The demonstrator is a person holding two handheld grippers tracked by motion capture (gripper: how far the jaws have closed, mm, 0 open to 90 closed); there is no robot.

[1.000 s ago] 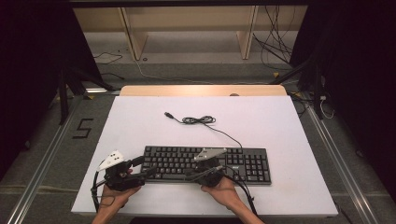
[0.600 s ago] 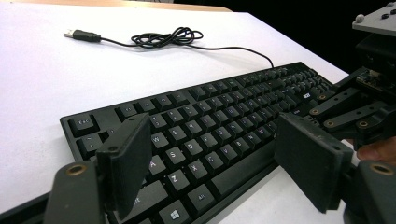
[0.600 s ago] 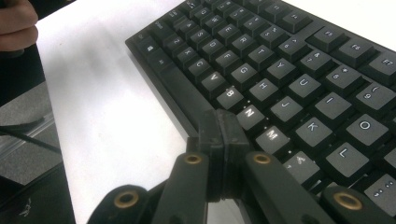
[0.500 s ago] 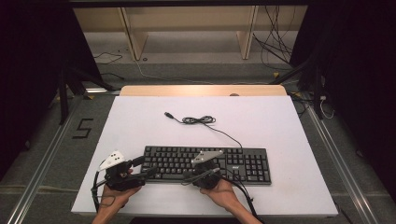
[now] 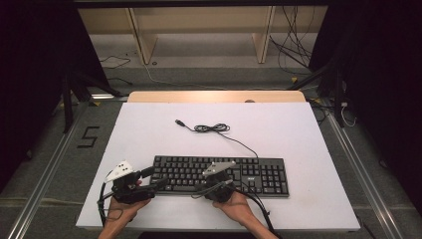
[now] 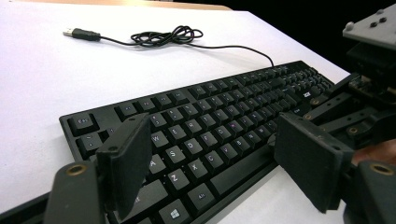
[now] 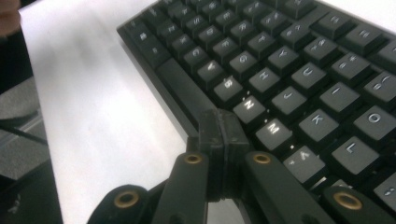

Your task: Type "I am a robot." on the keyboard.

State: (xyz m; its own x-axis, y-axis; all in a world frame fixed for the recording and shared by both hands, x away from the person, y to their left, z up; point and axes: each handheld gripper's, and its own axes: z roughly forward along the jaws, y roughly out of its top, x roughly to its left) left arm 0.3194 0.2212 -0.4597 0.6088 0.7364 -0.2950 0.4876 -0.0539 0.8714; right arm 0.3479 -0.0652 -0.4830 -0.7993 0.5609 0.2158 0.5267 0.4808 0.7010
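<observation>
Your black keyboard (image 5: 219, 174) lies flat on the white worktop (image 5: 298, 129), toward its 6 o'clock edge, with its USB cable (image 5: 211, 128) coiled at 12 o'clock of it. Your left gripper (image 5: 158, 182) sits at the keyboard's 9 o'clock end, fingers (image 6: 126, 163) spread wide over the keys. Your right gripper (image 7: 223, 129) has its fingers pressed together, empty, at the space bar (image 7: 180, 88).

Saw right gripper (image 7: 220, 122) pressed fully together, tips over keyboard (image 7: 299, 70) front edge near N key (image 7: 249, 105).
</observation>
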